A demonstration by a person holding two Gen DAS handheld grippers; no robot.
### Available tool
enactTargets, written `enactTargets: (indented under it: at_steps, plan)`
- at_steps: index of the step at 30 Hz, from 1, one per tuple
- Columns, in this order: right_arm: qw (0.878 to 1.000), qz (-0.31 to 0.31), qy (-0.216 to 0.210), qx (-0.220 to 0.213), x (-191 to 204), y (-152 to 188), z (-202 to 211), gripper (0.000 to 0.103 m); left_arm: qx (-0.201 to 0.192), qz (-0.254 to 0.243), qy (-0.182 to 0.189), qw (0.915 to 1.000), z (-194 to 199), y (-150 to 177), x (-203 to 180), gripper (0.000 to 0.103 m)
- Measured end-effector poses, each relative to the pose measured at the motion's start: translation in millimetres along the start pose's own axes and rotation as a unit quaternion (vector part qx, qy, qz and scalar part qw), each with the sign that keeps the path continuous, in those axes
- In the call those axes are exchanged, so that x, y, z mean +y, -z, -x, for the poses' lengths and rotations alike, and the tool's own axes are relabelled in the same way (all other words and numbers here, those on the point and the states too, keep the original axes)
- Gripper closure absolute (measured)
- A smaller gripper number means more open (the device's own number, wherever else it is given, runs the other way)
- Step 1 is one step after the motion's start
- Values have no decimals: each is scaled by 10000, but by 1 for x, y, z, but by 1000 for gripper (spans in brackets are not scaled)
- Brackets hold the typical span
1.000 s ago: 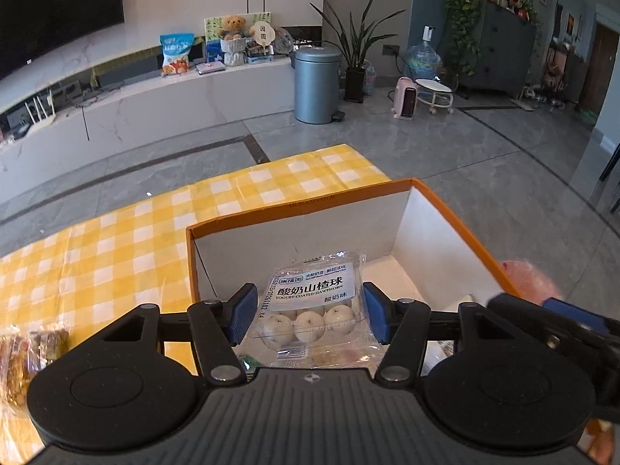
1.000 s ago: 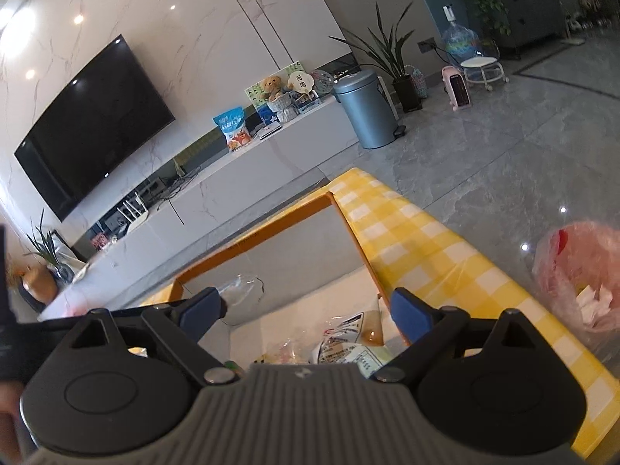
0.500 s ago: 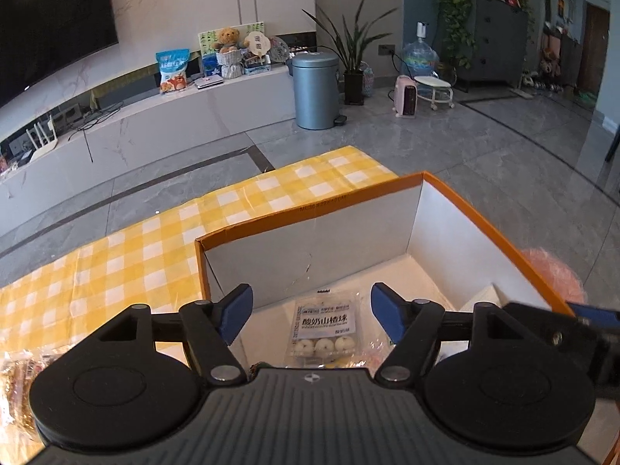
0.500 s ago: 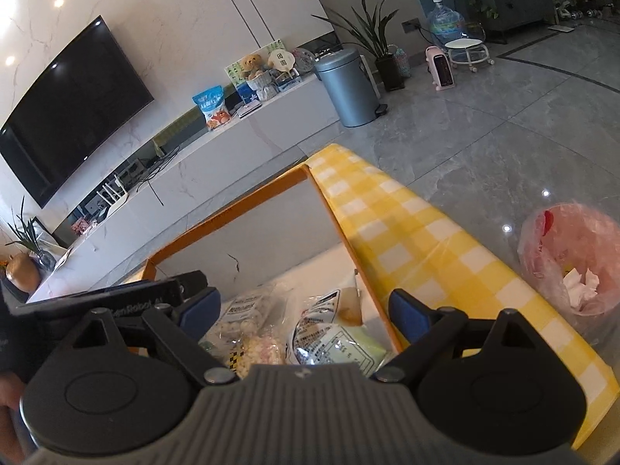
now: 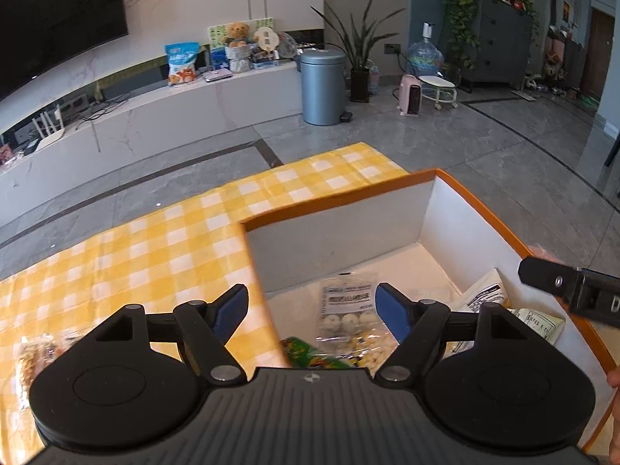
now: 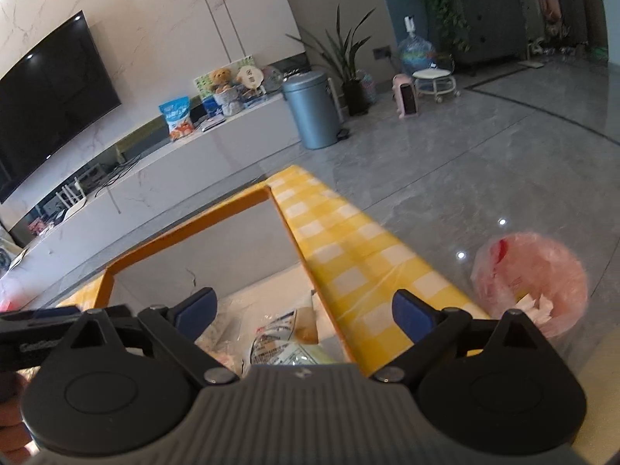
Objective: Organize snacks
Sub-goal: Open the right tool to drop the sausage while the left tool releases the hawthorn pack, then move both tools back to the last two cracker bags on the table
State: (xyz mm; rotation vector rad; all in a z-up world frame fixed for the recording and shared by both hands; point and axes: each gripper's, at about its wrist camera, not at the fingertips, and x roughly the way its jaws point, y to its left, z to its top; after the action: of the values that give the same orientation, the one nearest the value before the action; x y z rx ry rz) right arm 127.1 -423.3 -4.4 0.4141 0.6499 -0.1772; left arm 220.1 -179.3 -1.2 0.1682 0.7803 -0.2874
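Above checked tablecloth [image 5: 155, 255], left hand-held gripper [image 5: 312, 306] tilts downward, jaws opening

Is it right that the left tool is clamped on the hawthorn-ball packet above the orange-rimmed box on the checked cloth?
Not quite. The left tool is not clamped: its jaws are opening with nothing between them, and the hawthorn-ball packet lies loose on the floor of the orange-rimmed box. The left wrist view shows this. The box does sit on the checked cloth.

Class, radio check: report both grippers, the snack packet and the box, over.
Left gripper jaws opening, nothing between them. Right gripper open, empty. Hawthorn-ball packet lying in the orange box. Nothing in the way.
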Motion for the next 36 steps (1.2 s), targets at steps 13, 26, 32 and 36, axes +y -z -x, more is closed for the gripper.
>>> enactTargets:
  at_steps: [13, 26, 32, 36]
  plan:
    - [9917, 2, -947, -874, 66, -3, 40, 5, -355, 460, -334, 9978, 83, 24, 82, 15]
    - [9721, 984, -2083, -447, 227, 43, 41, 3, -506, 1438, -631, 9863, 121, 74, 209, 13]
    - [9673, 1272, -2195, -45, 305, 88, -8, 3, -554, 2602, -1614, 9504, 99, 119, 290, 13]
    - [9608, 1591, -2221, 474, 341, 119, -54, 4, -140, 2902, -1356, 9472, 71, 134, 332, 13]
